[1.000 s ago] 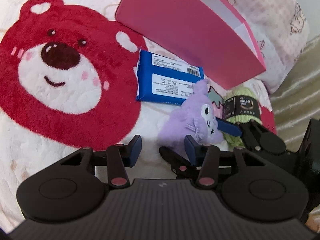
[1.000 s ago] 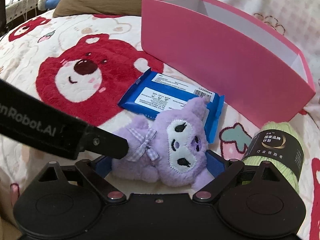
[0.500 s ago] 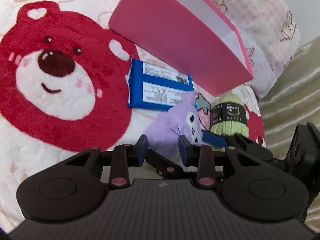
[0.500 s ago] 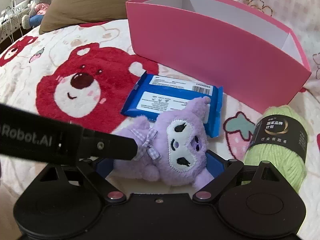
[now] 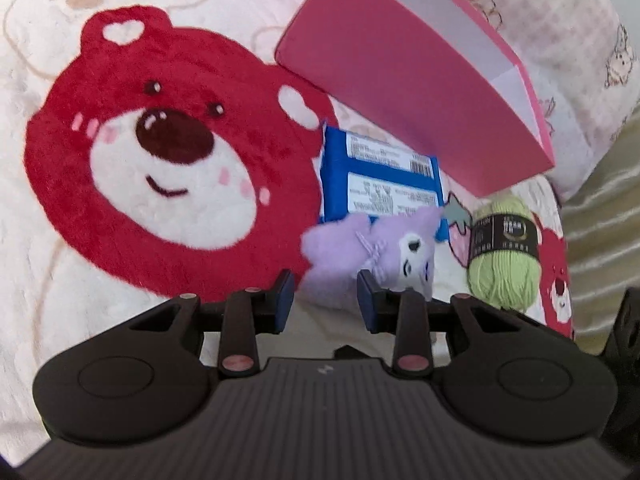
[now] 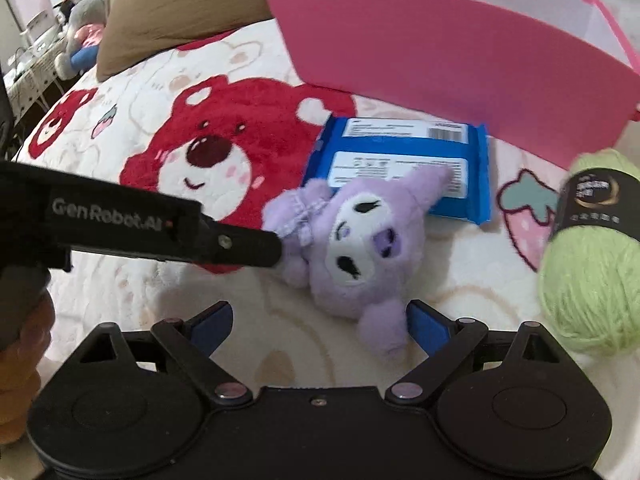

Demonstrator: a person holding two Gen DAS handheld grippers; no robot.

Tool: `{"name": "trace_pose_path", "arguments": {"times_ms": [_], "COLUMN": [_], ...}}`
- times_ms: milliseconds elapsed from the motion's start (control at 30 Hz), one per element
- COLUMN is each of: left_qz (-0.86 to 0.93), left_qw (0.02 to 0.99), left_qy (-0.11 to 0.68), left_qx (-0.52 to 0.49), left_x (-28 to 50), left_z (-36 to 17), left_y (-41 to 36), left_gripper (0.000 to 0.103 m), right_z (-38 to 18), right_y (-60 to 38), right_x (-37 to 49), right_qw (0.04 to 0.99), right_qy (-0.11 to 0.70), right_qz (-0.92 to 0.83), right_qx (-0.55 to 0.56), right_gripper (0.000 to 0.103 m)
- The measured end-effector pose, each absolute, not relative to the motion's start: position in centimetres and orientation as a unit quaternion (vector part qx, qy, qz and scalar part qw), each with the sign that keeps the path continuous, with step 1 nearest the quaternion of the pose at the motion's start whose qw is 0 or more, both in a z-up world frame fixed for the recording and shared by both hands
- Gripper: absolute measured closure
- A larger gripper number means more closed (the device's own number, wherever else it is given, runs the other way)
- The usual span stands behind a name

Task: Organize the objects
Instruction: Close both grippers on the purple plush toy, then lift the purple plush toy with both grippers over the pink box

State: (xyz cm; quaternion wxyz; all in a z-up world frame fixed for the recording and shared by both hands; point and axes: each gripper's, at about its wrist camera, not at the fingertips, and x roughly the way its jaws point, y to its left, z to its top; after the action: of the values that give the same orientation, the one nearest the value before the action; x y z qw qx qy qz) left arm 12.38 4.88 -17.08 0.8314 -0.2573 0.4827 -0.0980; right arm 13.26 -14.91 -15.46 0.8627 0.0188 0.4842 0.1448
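A purple plush toy [image 5: 360,248] [image 6: 352,248] lies on the bed cover, partly on a blue packet [image 5: 376,176] [image 6: 400,160]. My left gripper [image 5: 326,296] is shut on the plush's body, its blue pads pinching the lower fur. In the right wrist view its black finger [image 6: 240,242] reaches in from the left and ends at the toy's bow. My right gripper [image 6: 320,322] stands wide open just below the plush, with only one purple ear hanging near its right pad. A green yarn ball [image 5: 502,256] [image 6: 592,272] lies to the right. The pink box [image 5: 400,92] [image 6: 460,60] stands open behind.
The fluffy cover carries a big red bear face [image 5: 160,160] [image 6: 224,148] left of the objects. A brown pillow [image 6: 180,0] lies at the back left, and stuffed toys [image 6: 80,28] sit far beyond it. A hand [image 6: 20,360] holds the left gripper's handle.
The left jaws have narrowed onto the plush. The plush has tilted and slid up out of the right gripper's jaws. The right wrist view has rolled.
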Motion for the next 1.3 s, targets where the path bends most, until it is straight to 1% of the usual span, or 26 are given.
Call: {"name": "trace_pose_path", "arguments": {"times_ms": [33,67,133,167,233,267,433,533,733,833,900,933,967,1000,1067,1100,1133,1300], "left_qz": [-0.098,-0.102,-0.116,-0.123,-0.119,-0.111,-0.105,-0.103,-0.108,-0.108,-0.106,-0.107,-0.106,-0.107,-0.111,-0.112,-0.114,-0.113], "left_qw": [0.837,0.842,0.839,0.836,0.837,0.839,0.832,0.838,0.838,0.836,0.837,0.837,0.837,0.838,0.841,0.842,0.844,0.844], "left_qy": [0.474,0.467,0.460,0.459,0.459,0.461,0.470,0.467,0.462,0.463,0.463,0.463,0.463,0.462,0.461,0.461,0.459,0.466], "left_qx": [-0.255,-0.252,-0.264,-0.274,-0.273,-0.266,-0.274,-0.261,-0.271,-0.274,-0.273,-0.273,-0.272,-0.269,-0.260,-0.257,-0.254,-0.242], "left_x": [12.3,12.2,12.2,12.3,12.6,12.7,12.8,12.8,12.8,12.9,12.9,12.9,12.8,12.8,12.9,12.9,12.8,12.5], "left_z": [-17.0,-17.0,-16.9,-16.9,-17.1,-17.3,-18.6,-18.8,-19.2,-19.4,-19.4,-19.4,-19.4,-19.4,-19.3,-19.3,-19.2,-18.6], "left_y": [5.0,5.0,5.2,5.3,5.1,4.9,5.0,4.5,4.6,4.6,4.5,4.5,4.5,4.4,4.3,4.2,4.1,3.2], "left_gripper": [0.070,0.070,0.070,0.071,0.072,0.072,0.072,0.072,0.071,0.070,0.069,0.069,0.070,0.071,0.073,0.074,0.075,0.076], "right_z": [-15.3,-15.2,-15.2,-15.4,-15.8,-15.9,-16.2,-16.4,-16.1,-15.9,-15.7,-15.6,-15.5,-15.4,-15.3,-15.3,-15.4,-15.2], "right_y": [-15.2,-15.4,-15.7,-15.8,-16.1,-16.4,-17.0,-16.9,-15.3,-14.4,-13.8,-13.6,-13.7,-13.8,-14.3,-14.4,-14.4,-13.3], "right_x": [13.2,13.2,13.6,13.7,14.1,14.1,13.9,13.8,13.6,13.6,13.4,13.4,13.4,13.3,13.4,13.4,13.5,13.3], "right_qw": [0.867,0.871,0.873,0.874,0.872,0.872,0.872,0.876,0.889,0.889,0.889,0.888,0.888,0.889,0.892,0.892,0.890,0.890], "right_qy": [0.476,0.468,0.465,0.464,0.469,0.470,0.470,0.463,0.447,0.448,0.446,0.446,0.445,0.443,0.437,0.437,0.439,0.436], "right_qz": [0.145,0.147,0.144,0.138,0.132,0.130,0.113,0.105,0.095,0.090,0.083,0.077,0.071,0.074,0.088,0.096,0.109,0.110], "right_qx": [0.024,0.028,0.033,0.033,0.038,0.045,0.075,0.082,0.017,-0.023,-0.063,-0.077,-0.086,-0.086,-0.077,-0.072,-0.064,-0.083], "right_gripper": [0.012,0.023,0.033,0.042,0.052,0.055,0.056,0.054,0.055,0.055,0.051,0.041,0.036,0.035,0.038,0.042,0.054,0.055]}}
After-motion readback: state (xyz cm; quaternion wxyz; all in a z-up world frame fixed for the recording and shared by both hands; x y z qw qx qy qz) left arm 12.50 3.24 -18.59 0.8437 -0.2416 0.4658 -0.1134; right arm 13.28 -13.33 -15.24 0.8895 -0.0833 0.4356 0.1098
